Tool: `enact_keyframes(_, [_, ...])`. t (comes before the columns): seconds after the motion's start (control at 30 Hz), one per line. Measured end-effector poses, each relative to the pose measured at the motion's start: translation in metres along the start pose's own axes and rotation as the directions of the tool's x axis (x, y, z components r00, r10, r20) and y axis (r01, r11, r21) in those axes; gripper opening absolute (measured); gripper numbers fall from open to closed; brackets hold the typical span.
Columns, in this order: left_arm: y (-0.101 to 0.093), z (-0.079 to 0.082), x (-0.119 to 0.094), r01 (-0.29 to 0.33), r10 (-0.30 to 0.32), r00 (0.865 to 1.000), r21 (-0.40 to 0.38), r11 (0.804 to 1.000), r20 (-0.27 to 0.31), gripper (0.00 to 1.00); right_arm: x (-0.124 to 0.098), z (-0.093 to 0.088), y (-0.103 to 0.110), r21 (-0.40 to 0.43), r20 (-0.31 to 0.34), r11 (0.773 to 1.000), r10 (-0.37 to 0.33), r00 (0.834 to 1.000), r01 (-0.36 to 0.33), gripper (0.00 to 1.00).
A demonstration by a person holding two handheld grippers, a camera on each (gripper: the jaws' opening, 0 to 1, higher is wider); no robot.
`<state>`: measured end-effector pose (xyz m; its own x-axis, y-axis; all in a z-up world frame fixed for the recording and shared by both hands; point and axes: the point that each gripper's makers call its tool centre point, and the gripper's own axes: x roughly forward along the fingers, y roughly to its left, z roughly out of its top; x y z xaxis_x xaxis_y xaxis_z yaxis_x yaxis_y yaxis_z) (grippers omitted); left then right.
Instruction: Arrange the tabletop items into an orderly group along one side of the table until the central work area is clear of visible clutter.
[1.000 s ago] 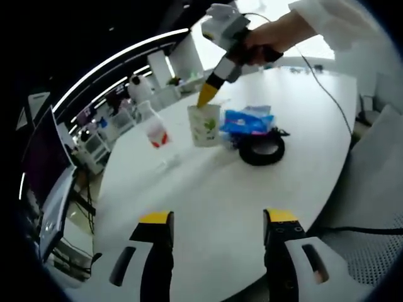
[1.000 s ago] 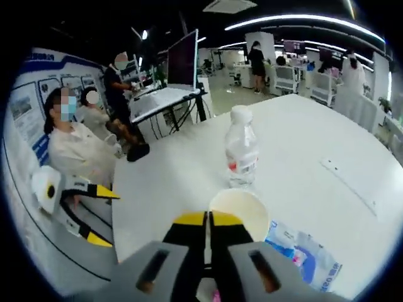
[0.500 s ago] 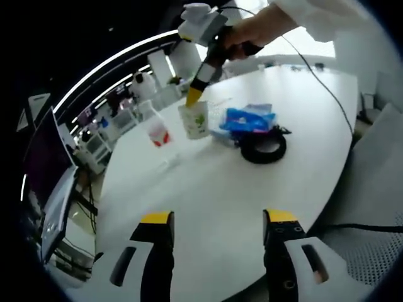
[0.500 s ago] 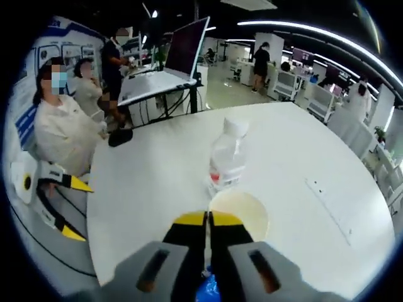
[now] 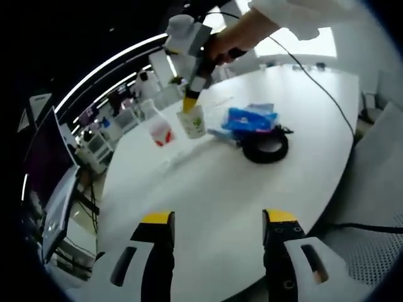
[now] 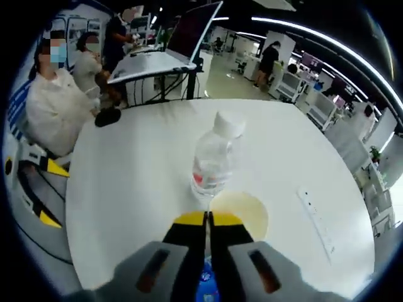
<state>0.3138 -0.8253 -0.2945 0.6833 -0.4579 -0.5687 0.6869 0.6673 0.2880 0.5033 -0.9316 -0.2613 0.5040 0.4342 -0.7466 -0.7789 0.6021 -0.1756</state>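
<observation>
Left tool [image 5: 217, 228]: jaws apart, holding nothing, above the near edge of the white worktop [image 5: 239, 189]. Right tool [image 5: 191, 100]: held by a hand [image 5: 230, 41], jaws clamped on the rim of a paper cup [image 5: 192, 121]. Beside the cup: a water bottle [image 5: 157, 128], a blue packet [image 5: 250, 118], a black tape roll [image 5: 265, 146].

Left tool [image 5: 217, 221]: jaws spread wide apart, nothing between them, held low and level. Right tool [image 5: 189, 105]: carried in the person's hand [image 5: 228, 44], forearm reaching in from the upper right, tool angled steeply downward; its yellow-tipped jaws are pressed together in the right gripper view [image 6: 207, 219], gripping a cup's rim.
</observation>
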Motion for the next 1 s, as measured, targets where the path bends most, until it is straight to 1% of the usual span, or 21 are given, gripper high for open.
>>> enact_keyframes(0.13, [0.0, -0.001, 0.001, -0.004, 0.004, 1.0, 0.003, 1.0, -0.004, 0.52, 0.007, -0.004, -0.002, -0.024, -0.025, 1.0, -0.006, 1.0, 0.005, 0.0])
enact_keyframes(0.2, [0.0, -0.003, 0.002, -0.001, 0.002, 1.0, 0.009, 1.0, -0.014, 0.52, 0.01, -0.003, -0.003, -0.022, -0.027, 1.0, -0.006, 1.0, 0.005, 0.0])
enact_keyframes(0.23, [0.0, -0.003, 0.002, -0.002, 0.003, 1.0, 0.011, 1.0, -0.014, 0.51, 0.012, -0.003, -0.005, -0.005, -0.027, 1.0, -0.003, 1.0, 0.003, 0.0])
enact_keyframes(0.47, [0.001, -0.003, 0.003, -0.008, 0.008, 1.0, 0.009, 1.0, -0.014, 0.51, 0.026, -0.003, -0.009, 0.041, -0.032, 0.999, -0.008, 0.999, 0.009, 0.0])
enact_keyframes(0.6, [0.001, -0.004, 0.003, -0.007, 0.007, 1.0, 0.009, 1.0, -0.018, 0.5, 0.032, -0.004, -0.008, 0.051, -0.039, 0.999, -0.001, 0.999, 0.003, 0.0])
enact_keyframes(0.93, [0.0, -0.003, 0.003, -0.004, 0.004, 1.0, 0.009, 1.0, -0.017, 0.49, 0.037, -0.007, -0.008, 0.08, -0.044, 0.997, 0.002, 0.999, 0.001, 0.0])
enact_keyframes(1.0, [0.001, -0.004, 0.003, -0.006, 0.006, 1.0, 0.008, 1.0, -0.019, 0.49, 0.037, -0.006, -0.009, 0.106, -0.04, 0.994, 0.006, 0.999, -0.001, 0.0])
